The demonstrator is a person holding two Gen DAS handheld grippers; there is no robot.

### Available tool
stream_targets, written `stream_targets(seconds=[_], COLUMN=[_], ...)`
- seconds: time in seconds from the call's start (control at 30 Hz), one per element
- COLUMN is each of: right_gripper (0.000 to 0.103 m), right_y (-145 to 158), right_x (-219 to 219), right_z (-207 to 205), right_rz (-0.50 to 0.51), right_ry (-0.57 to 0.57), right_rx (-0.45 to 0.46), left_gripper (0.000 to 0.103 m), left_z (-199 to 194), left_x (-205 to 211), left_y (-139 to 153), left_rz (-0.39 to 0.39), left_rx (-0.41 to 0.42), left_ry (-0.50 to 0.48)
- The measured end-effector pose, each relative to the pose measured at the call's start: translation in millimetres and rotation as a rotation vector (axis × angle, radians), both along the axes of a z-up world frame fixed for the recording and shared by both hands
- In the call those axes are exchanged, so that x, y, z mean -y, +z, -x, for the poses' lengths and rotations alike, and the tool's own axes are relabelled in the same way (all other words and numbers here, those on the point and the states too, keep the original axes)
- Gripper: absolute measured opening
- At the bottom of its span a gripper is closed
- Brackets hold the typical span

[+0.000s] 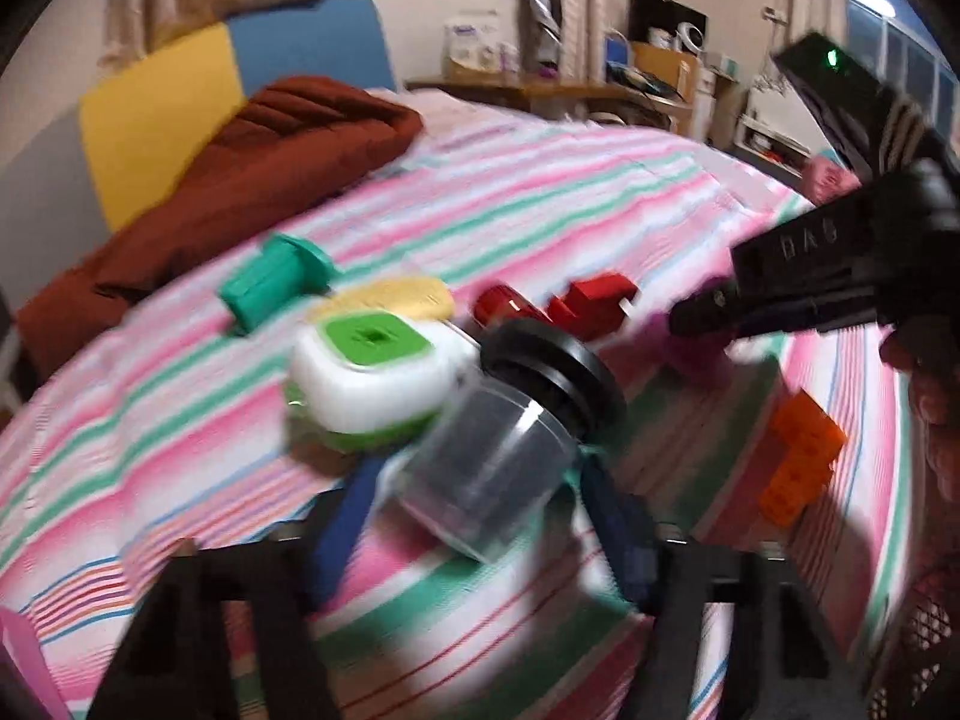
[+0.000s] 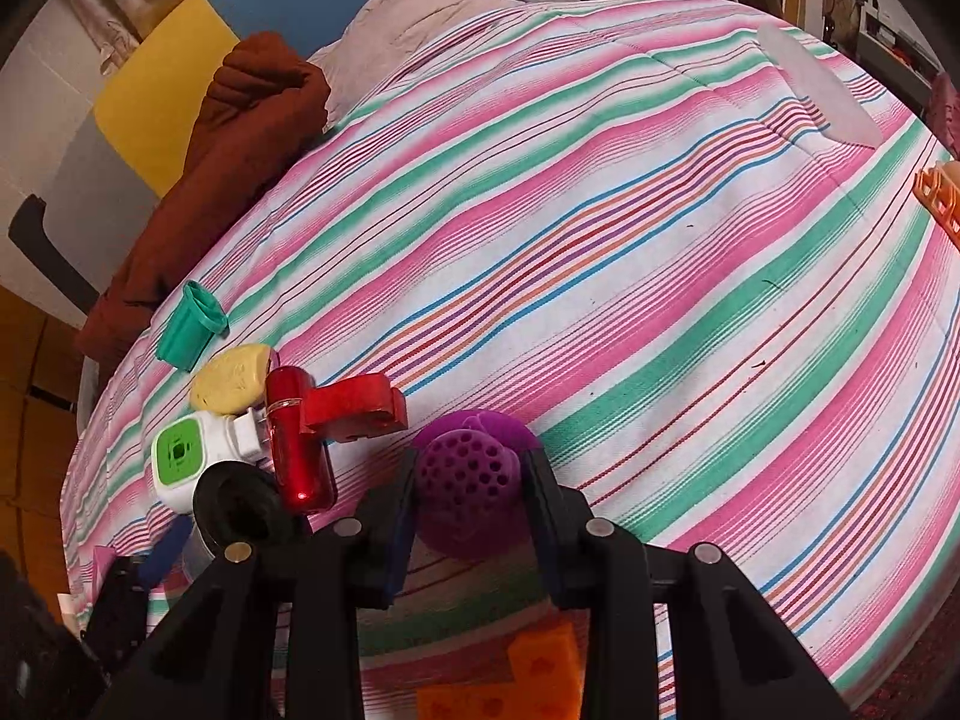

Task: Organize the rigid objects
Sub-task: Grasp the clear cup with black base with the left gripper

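On the striped bedspread (image 1: 540,192), a clear jar (image 1: 504,426) with a black lid (image 1: 558,372) lies tilted between the blue fingers of my left gripper (image 1: 478,471). The pads touch both of its sides. My right gripper (image 2: 471,501) is shut on a purple perforated piece (image 2: 465,474), with a pad on each side. Just beyond lie a white and green box (image 1: 372,372), a yellow oval (image 1: 390,297), a teal flanged piece (image 1: 270,282), a red cylinder (image 2: 297,438) and a red block (image 2: 354,408). The left wrist view is blurred.
An orange block (image 1: 798,462) lies near the bed's front edge, beside the right gripper. A brown blanket (image 2: 228,168) is heaped at the far left. An orange basket (image 2: 942,198) sits at the right edge. A translucent sheet (image 2: 822,90) lies far right.
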State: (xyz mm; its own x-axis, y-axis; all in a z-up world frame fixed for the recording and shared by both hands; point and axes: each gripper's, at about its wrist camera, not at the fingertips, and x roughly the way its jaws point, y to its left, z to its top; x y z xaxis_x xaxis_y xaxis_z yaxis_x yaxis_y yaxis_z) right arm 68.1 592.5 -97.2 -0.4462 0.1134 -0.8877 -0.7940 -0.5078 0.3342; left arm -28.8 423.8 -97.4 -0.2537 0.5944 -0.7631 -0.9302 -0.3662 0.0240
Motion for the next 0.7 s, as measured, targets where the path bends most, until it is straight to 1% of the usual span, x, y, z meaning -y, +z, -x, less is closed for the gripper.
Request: stream_targets(seconds=[0.1, 0.17, 0.27, 0.33, 0.47, 0.6, 0.7], right_gripper=[0.034, 0.034, 0.034, 0.034, 0.034, 0.034, 0.034], right_y=[-1.0, -1.6, -2.6, -2.9, -3.1, -3.2, -3.2], right_x=[-0.7, -1.1, -1.5, -1.8, -1.7, -1.8, -1.5], right_z=[1.0, 2.1, 3.2, 3.9, 2.6, 3.0, 3.2], right_rz=[0.005, 0.008, 0.01, 0.01, 0.013, 0.011, 0.01], right_ry=[-0.003, -0.006, -0.005, -0.004, -0.006, -0.004, -0.003], right_rx=[-0.004, -0.006, -0.008, -0.008, -0.014, -0.011, -0.01], left_gripper=[0.05, 0.049, 0.049, 0.048, 0.047, 0.046, 0.043], left_z=[-7.3, -15.5, -20.6, -19.2, -16.3, -18.1, -13.8], left_x=[-1.9, -0.8, 5.5, 11.6, 28.0, 45.1, 54.2], left_y=[-1.7, -1.5, 1.2, 4.9, 12.1, 20.5, 33.2], left_rz=[0.007, 0.009, -0.003, -0.02, -0.051, -0.058, -0.091], left_rx=[-0.014, -0.037, -0.048, -0.029, 0.04, 0.033, 0.05], left_ry=[-0.03, -0.049, -0.051, -0.04, 0.006, 0.046, 0.085])
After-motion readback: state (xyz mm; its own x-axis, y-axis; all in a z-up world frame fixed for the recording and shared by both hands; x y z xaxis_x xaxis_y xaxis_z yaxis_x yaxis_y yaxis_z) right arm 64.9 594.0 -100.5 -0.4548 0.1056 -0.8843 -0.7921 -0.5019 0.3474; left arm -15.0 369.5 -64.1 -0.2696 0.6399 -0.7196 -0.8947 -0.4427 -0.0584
